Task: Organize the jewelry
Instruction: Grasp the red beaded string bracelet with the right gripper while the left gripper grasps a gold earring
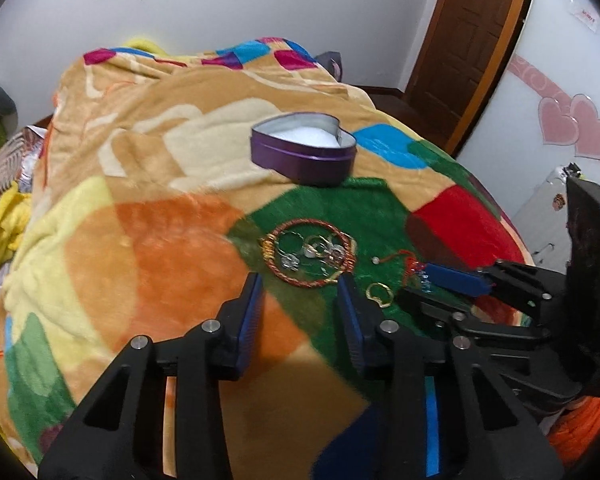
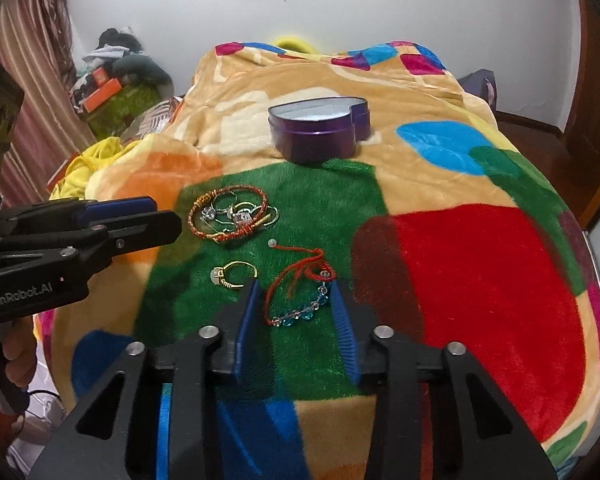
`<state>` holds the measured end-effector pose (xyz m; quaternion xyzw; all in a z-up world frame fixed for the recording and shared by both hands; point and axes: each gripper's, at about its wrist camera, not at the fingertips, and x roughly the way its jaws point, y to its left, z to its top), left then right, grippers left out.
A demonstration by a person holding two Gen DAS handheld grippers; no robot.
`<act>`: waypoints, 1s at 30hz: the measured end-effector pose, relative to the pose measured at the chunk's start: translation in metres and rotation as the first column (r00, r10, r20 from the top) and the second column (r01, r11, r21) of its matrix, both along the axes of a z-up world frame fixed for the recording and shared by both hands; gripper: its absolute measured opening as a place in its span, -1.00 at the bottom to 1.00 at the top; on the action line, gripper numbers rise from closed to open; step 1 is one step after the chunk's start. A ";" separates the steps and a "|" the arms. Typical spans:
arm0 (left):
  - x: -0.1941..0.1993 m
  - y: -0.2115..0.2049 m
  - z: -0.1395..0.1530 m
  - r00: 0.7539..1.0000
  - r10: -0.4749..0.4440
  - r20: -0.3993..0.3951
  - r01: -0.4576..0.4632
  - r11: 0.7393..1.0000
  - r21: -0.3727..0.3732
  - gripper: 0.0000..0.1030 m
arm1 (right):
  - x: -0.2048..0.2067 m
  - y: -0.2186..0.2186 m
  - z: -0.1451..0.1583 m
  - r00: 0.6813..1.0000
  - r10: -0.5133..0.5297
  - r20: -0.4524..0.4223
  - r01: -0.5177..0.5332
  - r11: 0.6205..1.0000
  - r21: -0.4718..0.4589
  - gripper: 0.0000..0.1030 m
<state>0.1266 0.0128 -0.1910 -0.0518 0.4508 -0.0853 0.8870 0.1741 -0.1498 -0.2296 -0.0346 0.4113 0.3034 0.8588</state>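
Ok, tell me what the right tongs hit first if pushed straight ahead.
Probably the red cord bracelet with blue beads, lying on the blanket between the right tongs' open jaws; depth is uncertain.

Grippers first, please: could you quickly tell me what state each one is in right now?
Left gripper: open, holding nothing, poised by the braided red-gold bangle.
Right gripper: open around the red cord bracelet with blue beads, pads not yet pressing on it.

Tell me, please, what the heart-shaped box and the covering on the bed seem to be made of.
The heart-shaped box looks like thin metal with a glossy purple lacquer: its wall carries sharp highlights, and the bare inside wall looks silver-grey. The white bottom could be padding; I cannot tell. The blanket looks like plush fleece, matte and fuzzy, with a short pile showing in the colour patches.
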 end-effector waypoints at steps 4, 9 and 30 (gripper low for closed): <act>0.002 -0.007 -0.005 0.999 -0.029 -0.022 0.029 0.999 -0.022 -0.33 | 0.001 -0.003 0.001 1.000 0.006 -0.001 -0.006 1.000 0.006 -0.75; 0.001 -0.021 -0.009 0.996 -0.076 -0.038 0.075 0.997 -0.030 -0.34 | -0.001 -0.004 0.005 1.000 -0.003 0.023 0.003 1.000 0.005 -0.76; 0.006 -0.032 0.001 0.995 -0.100 0.002 0.100 0.995 -0.026 -0.84 | 0.002 -0.016 0.032 0.993 -0.071 0.096 0.067 0.997 0.047 -0.77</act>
